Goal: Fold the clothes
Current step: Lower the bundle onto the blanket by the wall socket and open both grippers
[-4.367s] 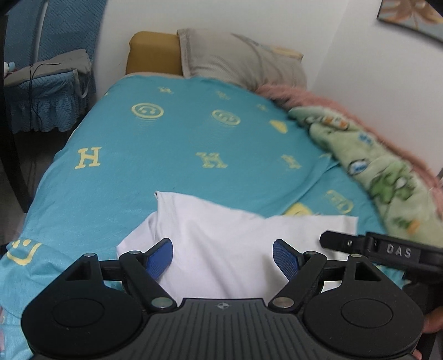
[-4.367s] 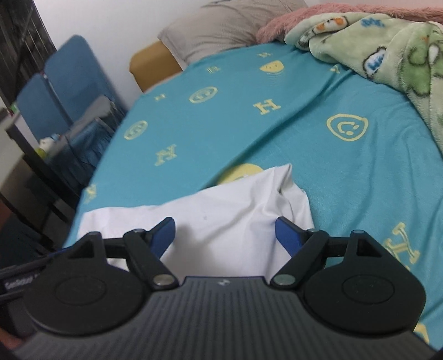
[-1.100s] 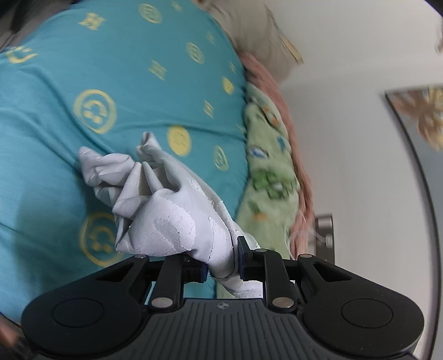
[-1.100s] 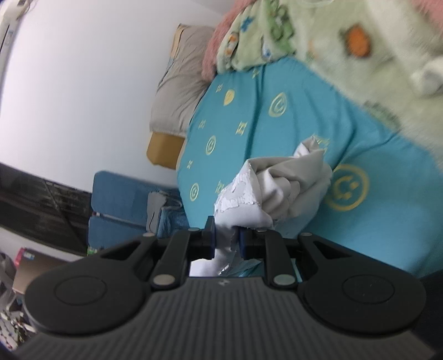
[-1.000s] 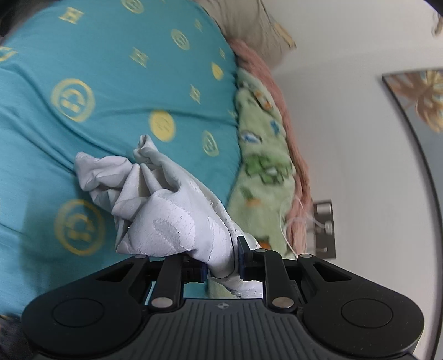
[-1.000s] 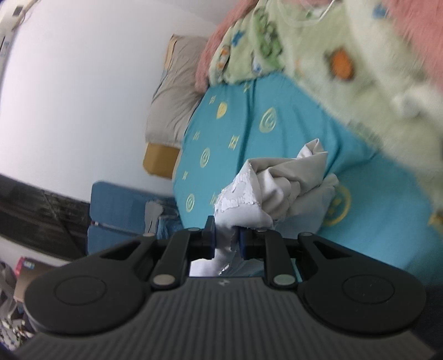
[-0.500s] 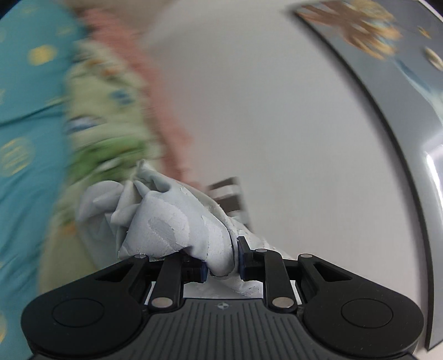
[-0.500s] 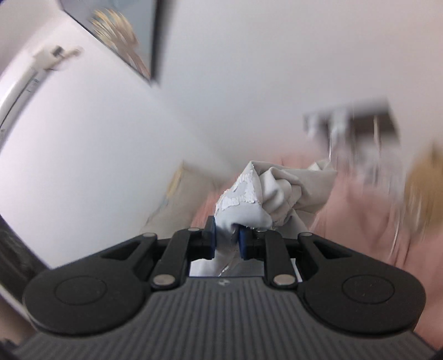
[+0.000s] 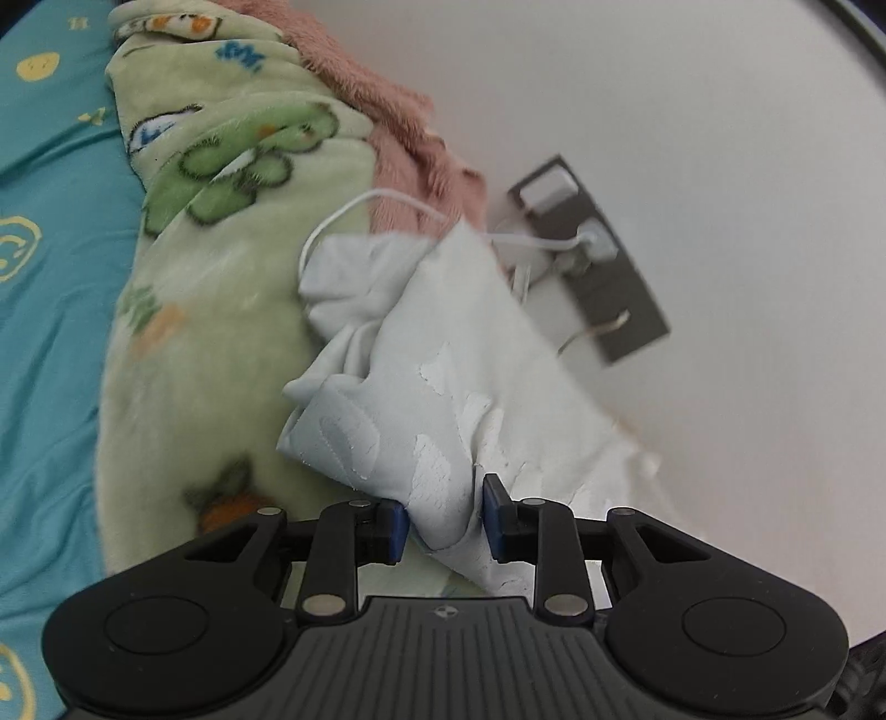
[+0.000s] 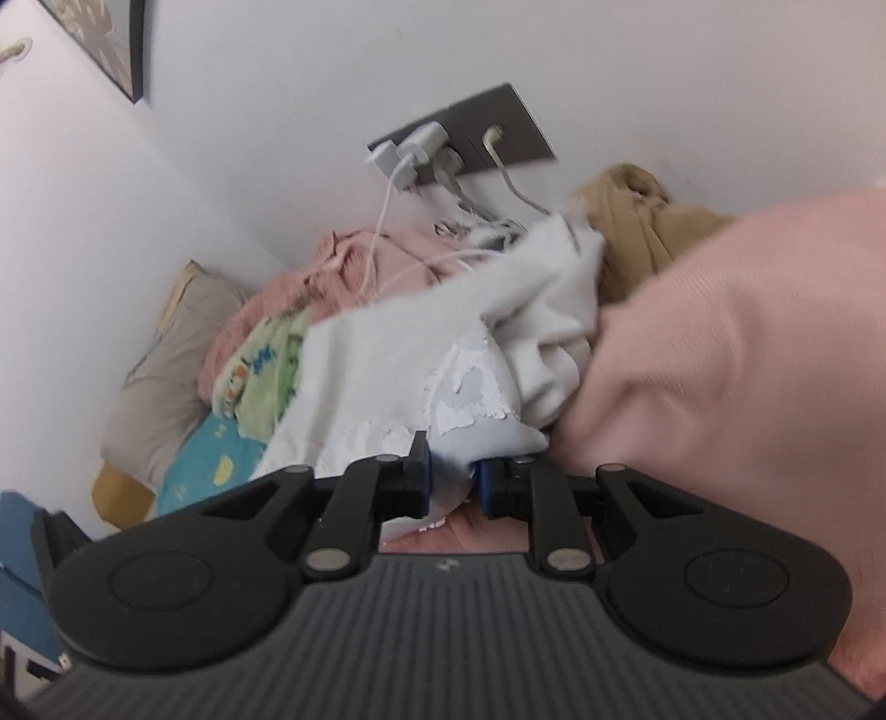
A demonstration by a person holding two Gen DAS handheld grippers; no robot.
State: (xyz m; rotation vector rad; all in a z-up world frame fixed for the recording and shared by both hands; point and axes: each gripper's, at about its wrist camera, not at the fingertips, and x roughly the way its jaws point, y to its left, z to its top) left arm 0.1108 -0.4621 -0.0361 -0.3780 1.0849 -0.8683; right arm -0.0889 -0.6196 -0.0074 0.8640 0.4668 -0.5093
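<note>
Left wrist view: white garment bunched at frame centre, a fold of it between the blue pads of the left gripper. Jaws are opening, narrow gap, cloth between them; left pad looks on the cloth, right pad just beside it with a sliver of gap, contact hard to call. Cracked white print patches show on the fabric. Garment lies over the green cartoon blanket at left centre, its far end near the grey wall plate at upper right. White cable loops over the blanket to the plate. Pink fuzzy blanket top centre, teal bedsheet with yellow marks along left edge. None of the right gripper shows here.

Right wrist view: same white garment centre frame, a pale corner pinched between the pads of the right gripper, jaws narrow and clamped on it. Only this view shows a blurred pink mass filling the right side, touching the garment; a tan cloth upper right beside the wall; white chargers plugged into the grey plate top centre; a grey pillow at left; a picture frame corner upper left. Green blanket and teal sheet are small at left centre.
</note>
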